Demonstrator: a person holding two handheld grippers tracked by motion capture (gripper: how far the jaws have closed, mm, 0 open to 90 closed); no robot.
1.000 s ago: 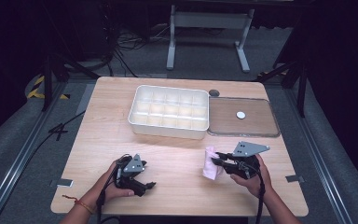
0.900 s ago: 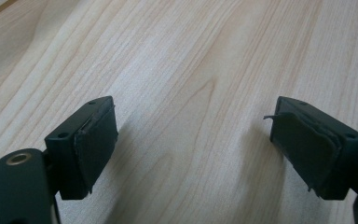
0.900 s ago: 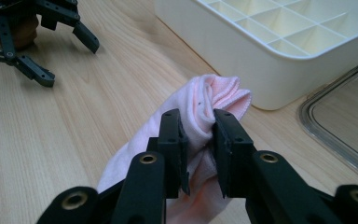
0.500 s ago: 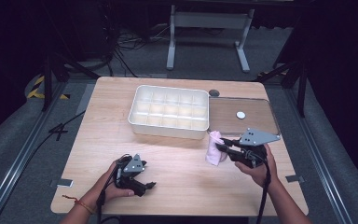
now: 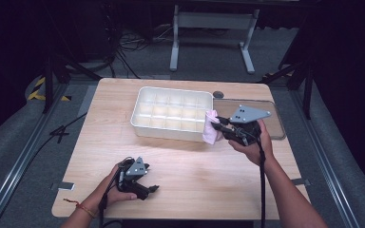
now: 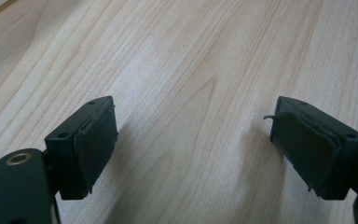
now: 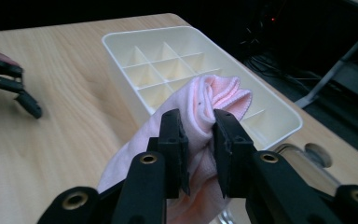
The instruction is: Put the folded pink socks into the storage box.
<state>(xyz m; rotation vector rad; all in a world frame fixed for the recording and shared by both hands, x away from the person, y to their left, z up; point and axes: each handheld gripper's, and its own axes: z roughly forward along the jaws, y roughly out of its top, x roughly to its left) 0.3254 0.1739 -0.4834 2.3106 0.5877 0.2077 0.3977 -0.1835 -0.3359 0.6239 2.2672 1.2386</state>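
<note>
One pink cloth (image 7: 200,116) pinched in right gripper (image 7: 200,140), lower end cut off; one white divided tray (image 5: 171,114), one clear lid (image 5: 275,128) partly hidden; left gripper (image 6: 191,144) wide, empty.

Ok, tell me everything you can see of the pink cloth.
The pink cloth is a soft, pale pink fabric with a stitched hem, bunched into folds. The right claw is shut on it, pads pressing a gathered ridge from both sides, and a loose tail hangs below the jaws. It is held off the table, beside the near right corner of the white compartment tray; whether it brushes the tray's wall cannot be told.
</note>
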